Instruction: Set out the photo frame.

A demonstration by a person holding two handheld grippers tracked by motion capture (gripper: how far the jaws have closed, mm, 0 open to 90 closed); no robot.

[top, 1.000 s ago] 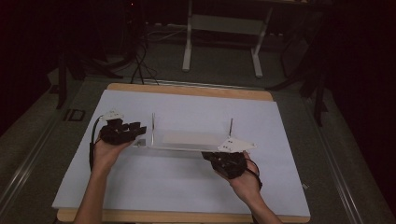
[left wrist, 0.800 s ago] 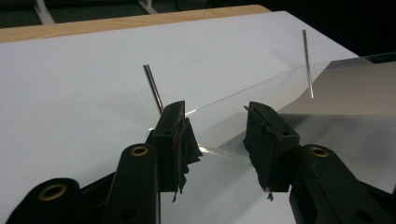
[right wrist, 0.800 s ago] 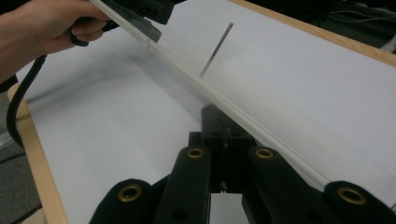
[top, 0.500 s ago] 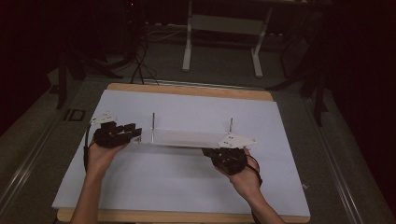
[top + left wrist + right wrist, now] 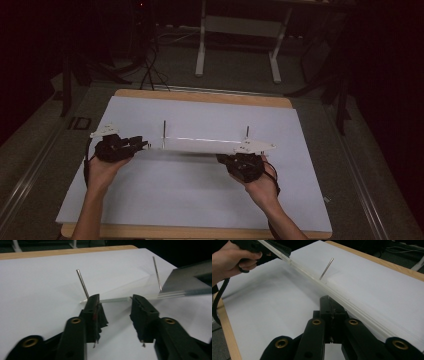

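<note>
A clear flat plate (image 5: 200, 143) with two upright metal pins (image 5: 164, 132) (image 5: 247, 132) hangs just above the white sheet (image 5: 200, 200). My right gripper (image 5: 229, 157) is shut on the plate's right end; in the right gripper view its jaws (image 5: 329, 300) close on the layered edge (image 5: 307, 272) below a pin (image 5: 325, 268). My left gripper (image 5: 142, 145) is at the plate's left end. Its jaws (image 5: 113, 298) stand apart and have just been closing. The plate's edge (image 5: 175, 293) crosses the gap at their tips, and the pads do not press on it.
The white sheet covers a wooden table whose rim (image 5: 200, 97) shows at the back. Beyond it, on the dark floor, stand a white desk frame (image 5: 235, 30) and some cables (image 5: 150, 65).
My left hand has drifted slightly to the left along the table. The right hand and the plate's right end have stayed where they were.
</note>
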